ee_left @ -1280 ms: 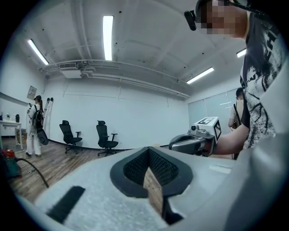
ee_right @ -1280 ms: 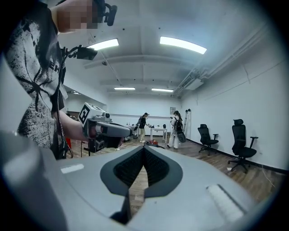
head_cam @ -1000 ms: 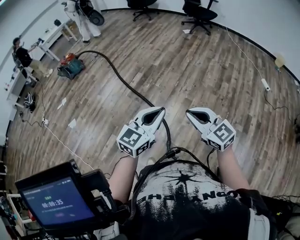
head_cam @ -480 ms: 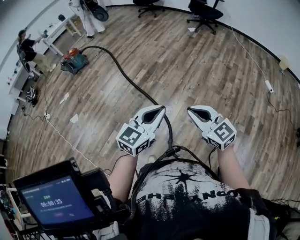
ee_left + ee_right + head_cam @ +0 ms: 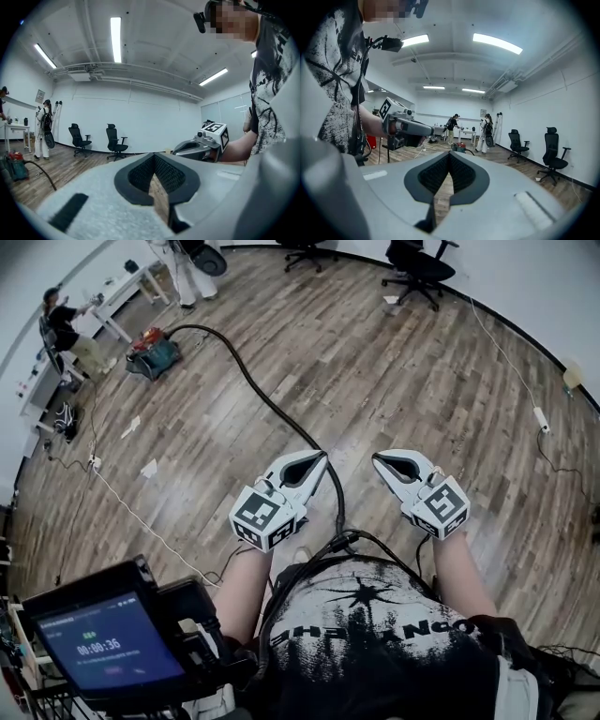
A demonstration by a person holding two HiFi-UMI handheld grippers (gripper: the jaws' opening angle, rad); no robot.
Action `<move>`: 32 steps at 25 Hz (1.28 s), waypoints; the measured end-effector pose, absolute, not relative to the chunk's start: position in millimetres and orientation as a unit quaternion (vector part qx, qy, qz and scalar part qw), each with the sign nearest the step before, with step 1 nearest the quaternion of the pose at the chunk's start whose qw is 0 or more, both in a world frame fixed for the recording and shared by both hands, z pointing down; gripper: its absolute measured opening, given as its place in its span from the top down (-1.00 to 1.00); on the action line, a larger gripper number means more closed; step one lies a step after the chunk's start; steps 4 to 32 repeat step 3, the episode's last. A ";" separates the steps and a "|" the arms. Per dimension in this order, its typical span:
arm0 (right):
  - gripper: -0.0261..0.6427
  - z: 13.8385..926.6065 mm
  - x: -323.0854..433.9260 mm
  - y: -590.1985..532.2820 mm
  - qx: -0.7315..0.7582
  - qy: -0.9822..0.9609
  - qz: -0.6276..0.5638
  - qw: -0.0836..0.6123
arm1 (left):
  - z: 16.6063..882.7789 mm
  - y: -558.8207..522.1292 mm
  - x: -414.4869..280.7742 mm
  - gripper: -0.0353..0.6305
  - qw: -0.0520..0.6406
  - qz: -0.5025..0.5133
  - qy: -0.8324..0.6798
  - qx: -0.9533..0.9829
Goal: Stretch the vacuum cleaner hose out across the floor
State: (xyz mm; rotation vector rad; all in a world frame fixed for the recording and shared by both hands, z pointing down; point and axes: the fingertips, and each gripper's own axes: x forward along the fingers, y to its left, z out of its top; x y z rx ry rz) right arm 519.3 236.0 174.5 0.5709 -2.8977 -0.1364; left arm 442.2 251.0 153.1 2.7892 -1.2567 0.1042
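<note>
At the far left stood the vacuum cleaner (image 5: 150, 354). Its hose (image 5: 253, 390) ran from there diagonally across the floor (image 5: 394, 381), and its near stretch passed below the tip of the left gripper (image 5: 322, 457). That gripper, held level in the air, was closed on nothing. The right gripper (image 5: 377, 461), likewise closed and empty, hung just beside it, farther from the hose. Of the 2, the left seemed better placed to reach down.

Matt wood-plank floor (image 5: 375, 371), ribbed black hose (image 5: 253, 381), textured dark pads (image 5: 166, 171) inside hand-held grippers
</note>
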 end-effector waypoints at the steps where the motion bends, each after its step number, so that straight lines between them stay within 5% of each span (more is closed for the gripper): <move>1: 0.90 174.6 519.4 235.2 0.192 -0.976 -0.046 0.093 | 153.1 250.4 442.4 0.89 0.040 0.034 -0.411 0.910; 32: 0.90 174.1 520.4 233.3 0.190 -0.976 -0.047 0.094 | 153.0 248.8 443.5 0.89 0.040 0.035 -0.412 0.910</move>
